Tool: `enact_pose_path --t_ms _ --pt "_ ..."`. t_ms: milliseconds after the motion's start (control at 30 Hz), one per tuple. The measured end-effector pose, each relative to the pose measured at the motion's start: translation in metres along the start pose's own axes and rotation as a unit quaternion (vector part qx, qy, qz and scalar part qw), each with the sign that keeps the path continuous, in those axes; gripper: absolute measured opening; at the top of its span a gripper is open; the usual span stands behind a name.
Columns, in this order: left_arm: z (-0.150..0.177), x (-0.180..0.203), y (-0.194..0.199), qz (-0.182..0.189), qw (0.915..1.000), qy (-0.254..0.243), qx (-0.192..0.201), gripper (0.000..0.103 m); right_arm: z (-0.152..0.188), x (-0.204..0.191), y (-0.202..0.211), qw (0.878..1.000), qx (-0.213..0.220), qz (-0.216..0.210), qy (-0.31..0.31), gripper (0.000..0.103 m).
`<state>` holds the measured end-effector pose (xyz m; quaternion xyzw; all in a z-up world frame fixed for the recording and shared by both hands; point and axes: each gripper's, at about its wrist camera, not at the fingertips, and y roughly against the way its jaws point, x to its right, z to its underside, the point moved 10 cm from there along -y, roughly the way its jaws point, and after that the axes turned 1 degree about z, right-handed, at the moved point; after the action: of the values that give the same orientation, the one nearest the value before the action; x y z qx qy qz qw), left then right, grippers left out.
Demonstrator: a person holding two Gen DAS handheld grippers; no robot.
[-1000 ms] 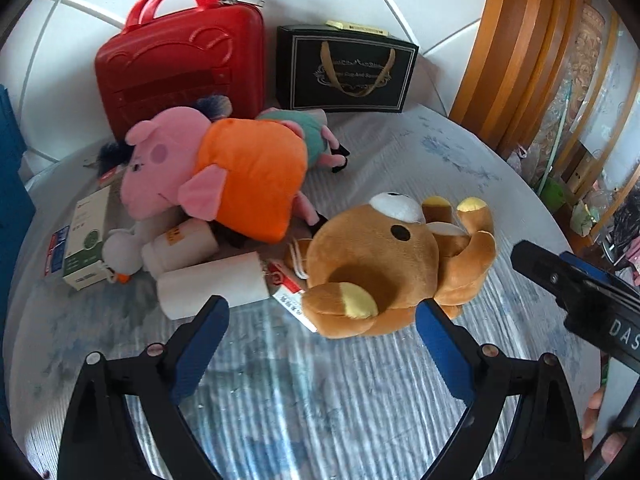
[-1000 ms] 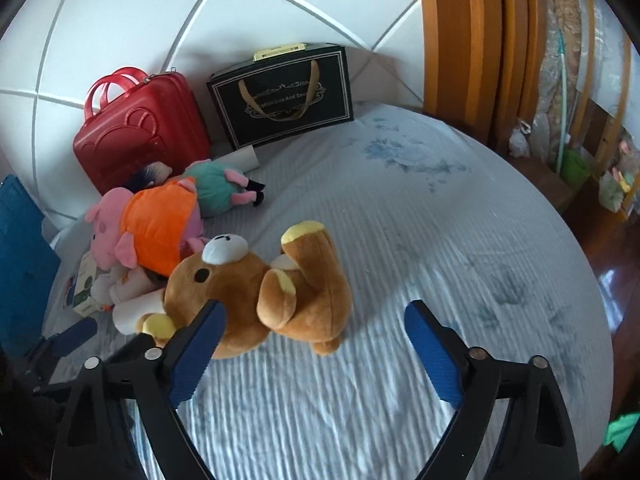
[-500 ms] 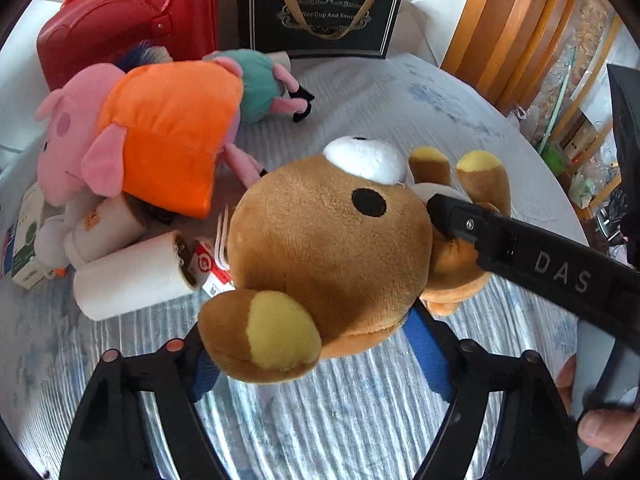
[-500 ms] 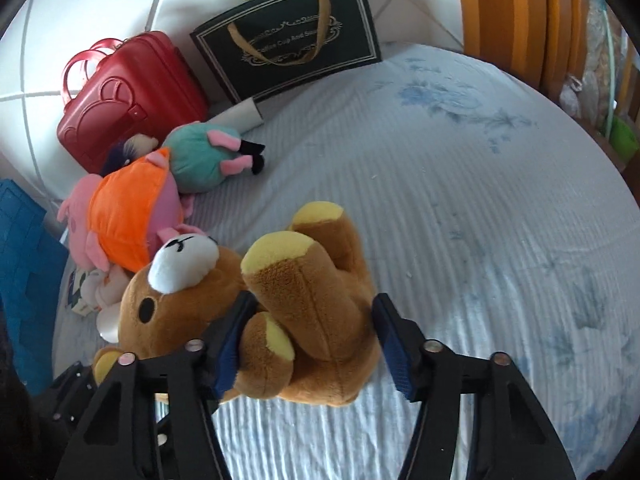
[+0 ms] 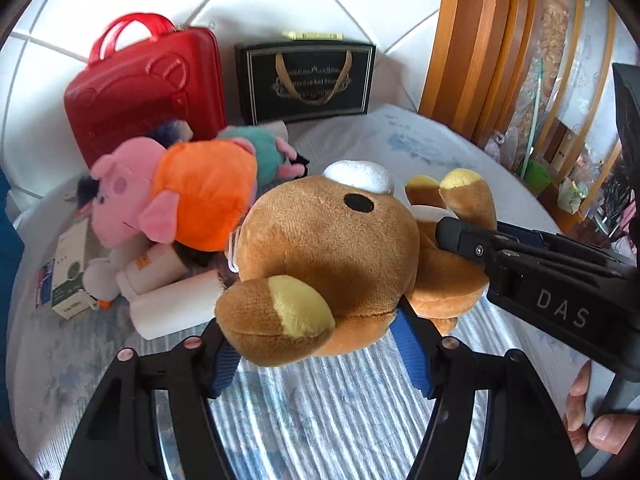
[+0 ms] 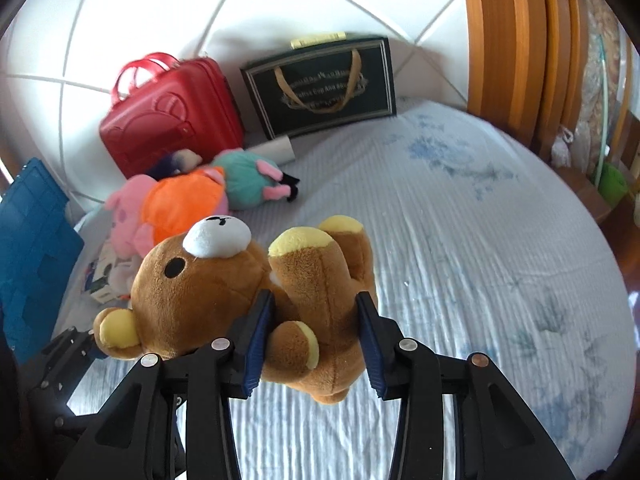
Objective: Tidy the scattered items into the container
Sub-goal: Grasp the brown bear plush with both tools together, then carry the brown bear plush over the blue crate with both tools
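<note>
The left gripper [image 5: 316, 356] is clenched on the head of the brown teddy bear [image 5: 332, 256], its blue pads pressing in from either side beneath the bear's chin and ear, while the right gripper [image 6: 316, 336] grasps the same bear by its body and legs, both blue pads sunk into the plush. In the left wrist view the right gripper's black finger comes in from 3 o'clock and touches the bear's torso. The bear seems raised a little off the white-and-blue striped bedspread [image 6: 480, 264], head toward 9 o'clock in the right wrist view and yellow-soled feet toward 12 o'clock. Toward 10 o'clock from the bear lies a pink pig plush in an orange dress [image 5: 176, 200], with a smaller teal-dressed plush [image 6: 248, 184] just behind it and a dark-blue fuzzy toy [image 5: 172, 130] tucked against the red case. Below the pig, at about 9 o'clock in the left wrist view, are white rolled items [image 5: 172, 312] and a small green-and-white box [image 5: 70, 276], close together. A red hard case with handles [image 5: 148, 92] and a black gift bag with gold handles [image 5: 306, 76] stand upright against the white padded headboard [image 6: 160, 20] at 12 o'clock. A blue crate [image 6: 32, 256] sits at 9 o'clock in the right wrist view, well apart from the bear.
</note>
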<state>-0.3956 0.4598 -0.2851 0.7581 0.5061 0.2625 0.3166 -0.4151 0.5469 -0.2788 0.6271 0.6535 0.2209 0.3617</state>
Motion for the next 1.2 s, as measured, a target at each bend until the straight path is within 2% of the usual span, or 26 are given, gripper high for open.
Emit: enact_pose_path --t_ms 167,400,633,767,900,1000,1200 --pt "-0.013 -0.017 0.066 -0.001 0.9983 -0.013 0.057 0.066 -0.012 -0.035 0.055 0.999 0.052 -0.002 0.013 0.040" --pt "-0.011 -0.065 0.163 -0.008 0.9915 -0.023 0.128 0.066 -0.015 -0.122 0.136 0.991 0.130 -0.005 0.038 0.040" --pt "-0.004 -0.128 0.244 -0.059 0.9812 0.002 0.184 0.066 -0.012 -0.213 0.184 0.980 0.175 -0.044 0.082 0.040" --pt "0.002 -0.172 0.286 -0.116 0.9695 0.037 0.212 0.066 -0.016 -0.272 0.199 0.968 0.193 -0.094 0.128 0.040" --pt "0.013 -0.222 0.327 -0.169 0.9579 0.066 0.223 0.067 -0.017 -0.339 0.211 0.955 0.201 -0.149 0.161 0.040" --pt "0.024 -0.267 0.364 -0.212 0.9455 0.081 0.233 0.067 -0.011 -0.395 0.219 0.944 0.199 -0.191 0.179 0.040" --pt "0.054 -0.374 0.432 -0.271 0.9191 0.121 0.259 0.067 0.006 -0.522 0.244 0.918 0.210 -0.247 0.226 0.040"
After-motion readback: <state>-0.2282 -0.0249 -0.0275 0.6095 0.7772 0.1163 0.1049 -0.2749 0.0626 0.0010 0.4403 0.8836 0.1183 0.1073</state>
